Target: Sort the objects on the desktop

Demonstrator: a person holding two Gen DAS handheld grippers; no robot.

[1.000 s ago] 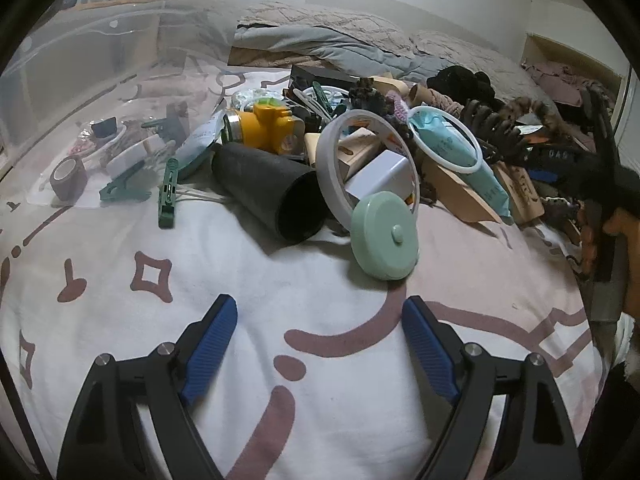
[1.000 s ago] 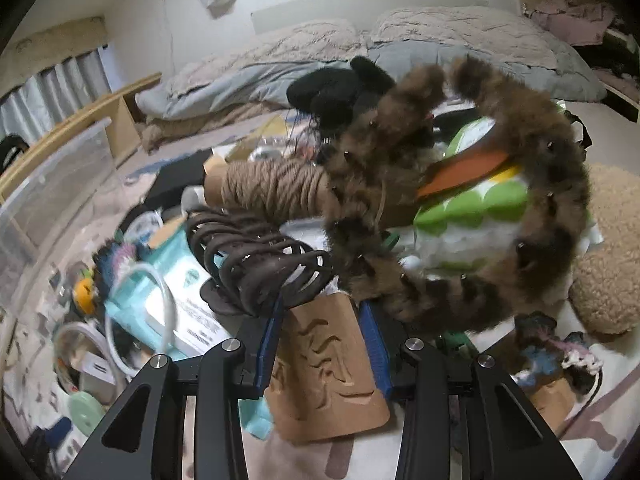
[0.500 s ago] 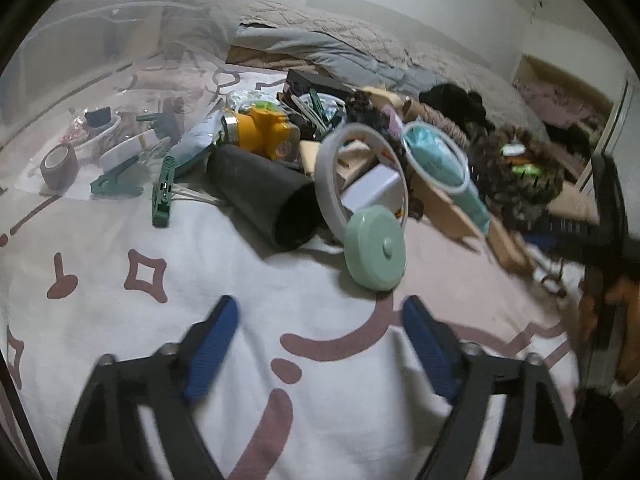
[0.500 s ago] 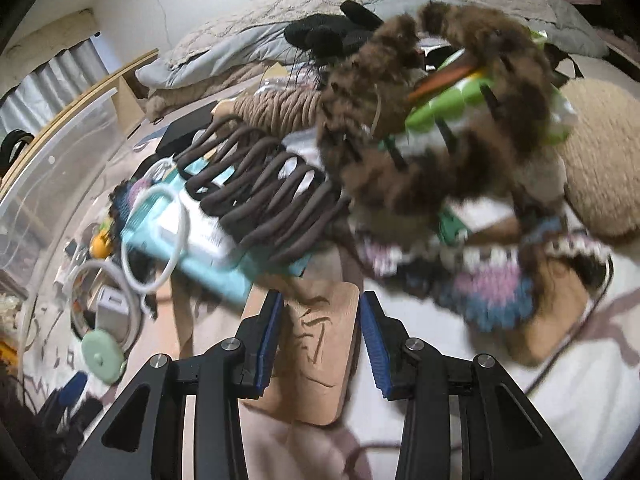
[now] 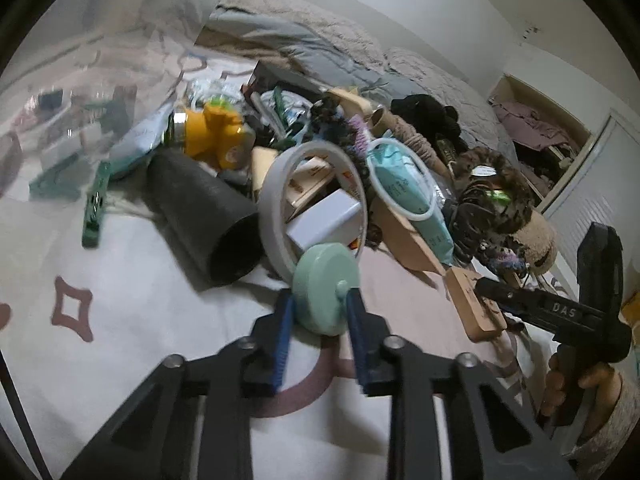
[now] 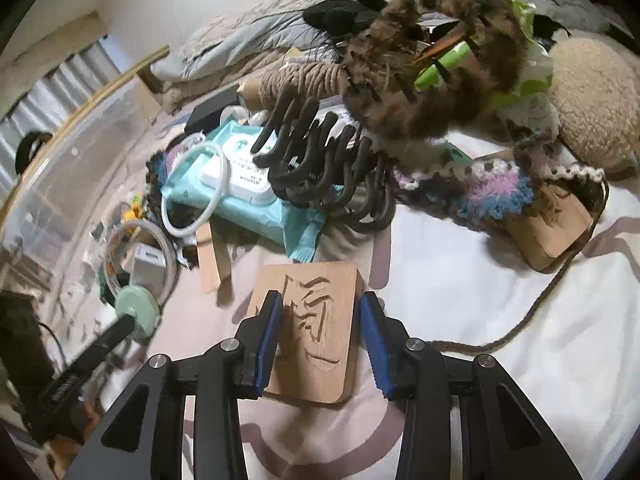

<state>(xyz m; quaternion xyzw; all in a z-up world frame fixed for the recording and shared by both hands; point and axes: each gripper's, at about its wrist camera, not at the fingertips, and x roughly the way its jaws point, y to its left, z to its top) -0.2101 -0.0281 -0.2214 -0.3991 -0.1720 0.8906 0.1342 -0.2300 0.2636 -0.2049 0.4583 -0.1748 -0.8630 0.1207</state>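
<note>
L gripper (image 5: 320,312) has its blue pads either side of the mint-green round lid (image 5: 325,289), which stands on edge at the pile's near rim, knob (image 5: 342,286) facing 3 o'clock toward the right pad. Jaws look closed on it, tho blur makes contact hard to confirm. Lid leans against the white tape ring (image 5: 312,204) at 12 o'clock, so lift should go up and back toward 6.

R gripper (image 6: 320,332) straddles the carved wooden block (image 6: 316,328) lying flat; long axis runs 12–6, along the fingers. Pads part-open, small gap each side, not yet pinching. Wet wipes pack (image 6: 240,188) sits at 11 o'clock.
</note>
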